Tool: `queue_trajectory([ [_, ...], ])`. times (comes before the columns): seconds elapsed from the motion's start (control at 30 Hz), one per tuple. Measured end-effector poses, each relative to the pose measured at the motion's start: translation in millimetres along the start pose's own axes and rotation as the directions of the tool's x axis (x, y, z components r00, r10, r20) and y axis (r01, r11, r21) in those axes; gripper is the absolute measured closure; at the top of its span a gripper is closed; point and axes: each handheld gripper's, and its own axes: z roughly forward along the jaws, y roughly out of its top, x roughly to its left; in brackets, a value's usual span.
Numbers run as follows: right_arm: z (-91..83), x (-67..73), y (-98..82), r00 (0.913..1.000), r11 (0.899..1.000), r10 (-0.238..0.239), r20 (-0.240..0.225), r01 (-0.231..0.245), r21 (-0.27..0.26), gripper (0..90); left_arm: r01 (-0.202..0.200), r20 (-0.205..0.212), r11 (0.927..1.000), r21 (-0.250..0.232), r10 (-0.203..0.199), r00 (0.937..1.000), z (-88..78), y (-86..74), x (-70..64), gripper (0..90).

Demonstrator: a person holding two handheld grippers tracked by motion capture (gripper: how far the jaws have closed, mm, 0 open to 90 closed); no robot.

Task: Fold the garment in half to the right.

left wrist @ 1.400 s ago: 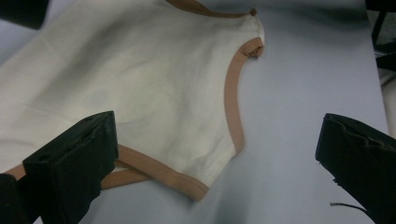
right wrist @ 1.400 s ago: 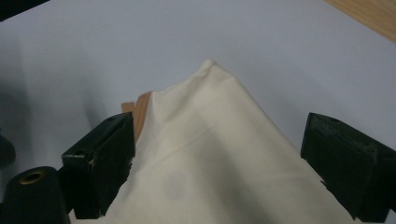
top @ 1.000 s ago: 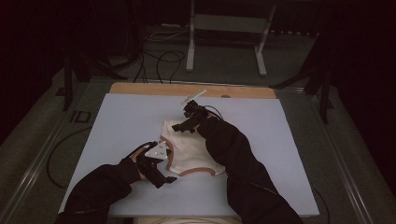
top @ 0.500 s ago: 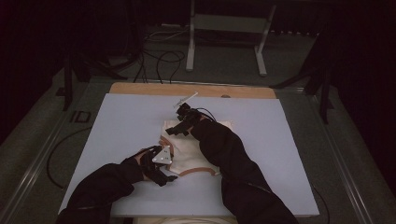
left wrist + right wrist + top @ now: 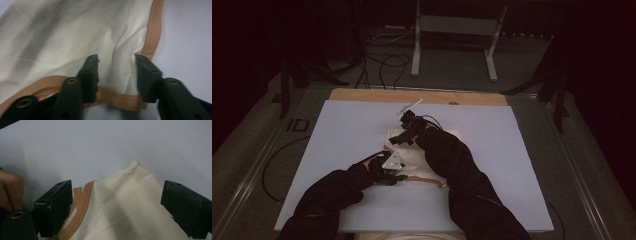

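I work on a cream garment [image 5: 419, 162] with tan trim, which lies flat near the middle of the pale blue board [image 5: 337, 130]. All places I give here are from this garment.

My left gripper [image 5: 116, 72] is at its near left corner. Its jaws have just been closing, and now they stand partly closed with a fold of the cream cloth and the tan hem [image 5: 117, 96] between them. The cloth bunches up between the jaws, but I cannot say for sure that they already press it firmly. My right gripper [image 5: 115, 202] is at the far edge of the garment. Its jaws stand wide open around a raised peak of cloth [image 5: 135, 167] and hold nothing; the tan band [image 5: 81, 202] lies just beside one jaw.

What can go wrong, in my judgement: the left jaws may catch only the upper layer, or only the thin hem, and then the cloth will slip out when I lift. If I pull with the left before the right has any grip, the garment will drag over the board and wrinkle. The right jaws, being so wide, may also close beside the peak and miss it, or catch the trim alone.
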Motion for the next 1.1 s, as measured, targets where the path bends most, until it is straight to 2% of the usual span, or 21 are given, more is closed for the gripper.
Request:
queue_trajectory([
  [0.03,-0.1,-0.8,-0.3,1.0,1.0,0.004,-0.001,-0.004,-0.004,10.4,0.009,-0.005,1.0,0.001,-0.009,0.9999,0.8,0.7,0.4,65.9],
  [0.1,0.5,-1.3,-0.6,0.9999,1.0,0.011,-0.001,-0.011,-0.005,10.3,0.0,0.006,1.0,0.005,-0.001,1.0,1.8,2.3,-0.9,75.8],
  [0.13,0.5,-1.3,-0.6,0.9999,1.0,0.011,-0.001,-0.011,-0.005,10.3,0.0,0.007,0.9999,0.011,0.0,1.0,2.1,3.3,-1.2,75.8],
  [0.2,2.1,-3.4,-0.2,0.9999,1.0,0.01,0.002,-0.01,0.003,10.3,0.006,0.001,0.9998,0.017,-0.006,1.0,2.6,4.4,-1.5,81.8],
  [0.3,3.8,-4.5,0.7,0.9995,0.999,0.032,0.001,-0.032,-0.001,10.3,0.018,-0.004,0.9998,0.011,-0.018,0.9998,3.5,4.3,-1.7,83.5],
  [0.33,4.5,-3.6,1.7,0.9983,0.998,0.058,0.01,-0.058,-0.002,10.3,0.018,-0.007,0.9998,0.009,-0.018,0.9998,3.3,4.2,-2.2,83.5],
  [0.4,7.1,-5.6,3.6,0.9979,0.998,0.062,0.019,-0.062,0.003,10.3,0.013,-0.012,0.9999,0.005,-0.012,0.9998,3.1,3.5,-2.9,84.3],
  [0.43,10.2,-6.5,6.8,0.9957,0.997,0.072,0.058,-0.073,0.008,10.4,0.009,-0.01,1.0,-0.001,-0.009,0.9999,3.1,2.5,-2.8,84.6],
  [0.5,11.3,-8.3,8.2,0.9962,0.998,0.062,0.061,-0.062,-0.001,10.4,0.009,-0.008,1.0,-0.004,-0.009,0.9999,3.1,2.1,-2.8,84.7],
  [0.53,14.2,-9.9,11.9,0.9957,0.998,0.064,0.067,-0.064,0.001,14.3,0.003,-0.013,1.0,-0.005,-0.003,0.9999,3.1,2.1,-3.1,84.8],
  [0.57,14.2,-9.9,11.9,0.9957,0.998,0.064,0.067,-0.064,0.001,14.3,0.003,-0.013,1.0,-0.005,-0.003,0.9999,3.1,2.1,-3.1,85.0],
  [0.6,17.3,-11.6,15.3,0.9948,0.998,0.061,0.081,-0.061,0.0,21.6,0.003,-0.012,1.0,-0.004,-0.003,0.9999,3.1,2.2,-3.3,85.0],
  [0.63,18.6,-11.6,17.3,0.9942,0.998,0.066,0.084,-0.067,-0.002,24.5,0.001,-0.011,1.0,-0.003,-0.001,0.9999,3.1,2.3,-3.0,85.0],
  [0.7,20.3,-12.1,19.2,0.9944,0.998,0.061,0.086,-0.061,-0.003,26.6,0.005,-0.009,1.0,-0.004,-0.005,0.9999,3.0,2.2,-2.8,85.1],
  [0.73,23.4,-12.7,22.8,0.9922,0.998,0.065,0.106,-0.065,-0.005,31.3,0.007,-0.008,1.0,-0.006,-0.007,0.9999,3.0,2.0,-2.6,85.1],
  [0.77,25.3,-13.0,24.7,0.9917,0.997,0.076,0.104,-0.075,-0.011,34.1,0.005,-0.01,1.0,-0.003,-0.005,0.9999,2.8,2.2,-2.7,85.2],
  [0.8,26.8,-14.2,26.0,0.9926,0.998,0.066,0.102,-0.066,-0.004,38.7,0.005,-0.01,1.0,-0.003,-0.005,0.9999,2.8,2.2,-2.7,85.2],
  [1.1,47.8,-17.3,35.8,0.9894,0.997,0.044,0.138,-0.054,0.063,46.9,0.002,-0.008,1.0,-0.003,-0.002,1.0,1.4,2.0,-2.6,85.2],
])
